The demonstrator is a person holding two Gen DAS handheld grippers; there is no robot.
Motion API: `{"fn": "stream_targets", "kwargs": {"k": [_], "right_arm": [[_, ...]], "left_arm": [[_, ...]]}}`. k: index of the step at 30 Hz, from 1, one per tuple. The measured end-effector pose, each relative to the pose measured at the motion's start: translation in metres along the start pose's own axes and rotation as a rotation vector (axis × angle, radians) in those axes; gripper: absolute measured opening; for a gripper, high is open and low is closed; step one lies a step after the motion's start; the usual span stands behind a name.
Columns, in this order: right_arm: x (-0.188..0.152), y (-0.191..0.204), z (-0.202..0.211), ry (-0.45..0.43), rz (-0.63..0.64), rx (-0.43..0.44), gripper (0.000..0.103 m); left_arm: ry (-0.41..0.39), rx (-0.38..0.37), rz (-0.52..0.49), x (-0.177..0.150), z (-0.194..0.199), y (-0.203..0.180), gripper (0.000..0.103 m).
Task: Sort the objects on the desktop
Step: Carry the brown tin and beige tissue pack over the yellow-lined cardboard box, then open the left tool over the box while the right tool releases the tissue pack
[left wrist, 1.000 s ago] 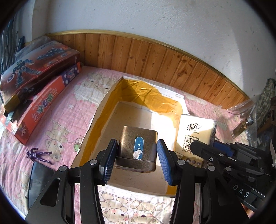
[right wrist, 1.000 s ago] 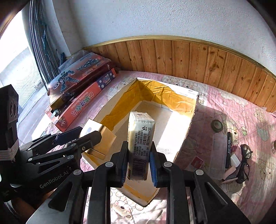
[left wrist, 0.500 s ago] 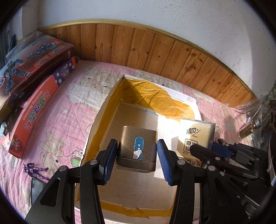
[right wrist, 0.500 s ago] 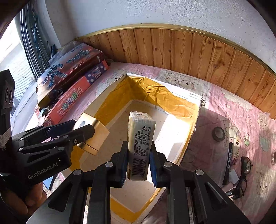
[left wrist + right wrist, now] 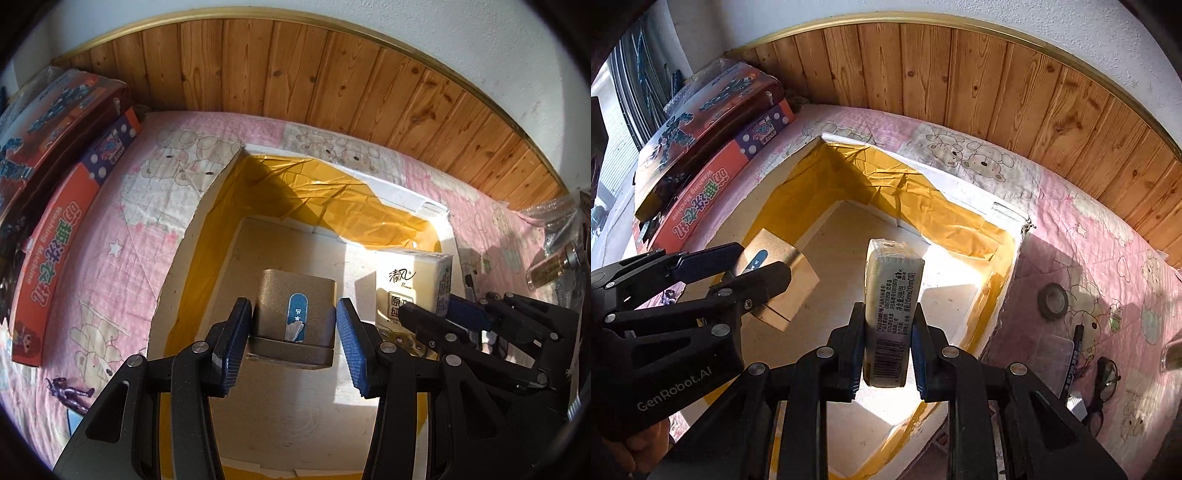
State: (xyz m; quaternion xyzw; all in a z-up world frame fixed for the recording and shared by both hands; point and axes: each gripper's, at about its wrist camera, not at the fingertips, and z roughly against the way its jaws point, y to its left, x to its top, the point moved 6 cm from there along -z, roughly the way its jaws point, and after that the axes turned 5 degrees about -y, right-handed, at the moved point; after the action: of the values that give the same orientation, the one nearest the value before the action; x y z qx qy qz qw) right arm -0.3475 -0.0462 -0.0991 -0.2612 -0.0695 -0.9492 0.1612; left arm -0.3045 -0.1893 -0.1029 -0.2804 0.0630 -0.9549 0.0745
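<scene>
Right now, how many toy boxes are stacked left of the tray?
2: the robot-print box on top, the red box under it, both against the left edge. More may be hidden behind them.

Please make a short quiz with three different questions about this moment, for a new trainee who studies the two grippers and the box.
1. True or false: the left gripper holds the tissue pack.
2. Multiple choice: what lines the inner walls of the cardboard box? A) yellow tape B) blue cloth C) newspaper
3. Fill in: on the pink bedsheet to the right of the box lie a tape roll, a pen and a pair of ____.

Key:
1. False. The left gripper holds the gold box; the right gripper holds the tissue pack.
2. A
3. glasses
</scene>
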Motion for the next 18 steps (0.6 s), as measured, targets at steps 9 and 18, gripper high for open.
{"fn": "stream_targets", "kwargs": {"k": [9,18], "right_arm": [[0.017,-0.006,-0.032,0.073,0.018,-0.053,0.024],[0.026,-0.011,-0.049,0.095,0.012,-0.112,0.028]], "left_arm": [[0.059,0.044,-0.026,0.012,-0.032,-0.004,0.050],[0.071,0.062,-0.035,0.022,-0.044,-0.003,0.051]]}}
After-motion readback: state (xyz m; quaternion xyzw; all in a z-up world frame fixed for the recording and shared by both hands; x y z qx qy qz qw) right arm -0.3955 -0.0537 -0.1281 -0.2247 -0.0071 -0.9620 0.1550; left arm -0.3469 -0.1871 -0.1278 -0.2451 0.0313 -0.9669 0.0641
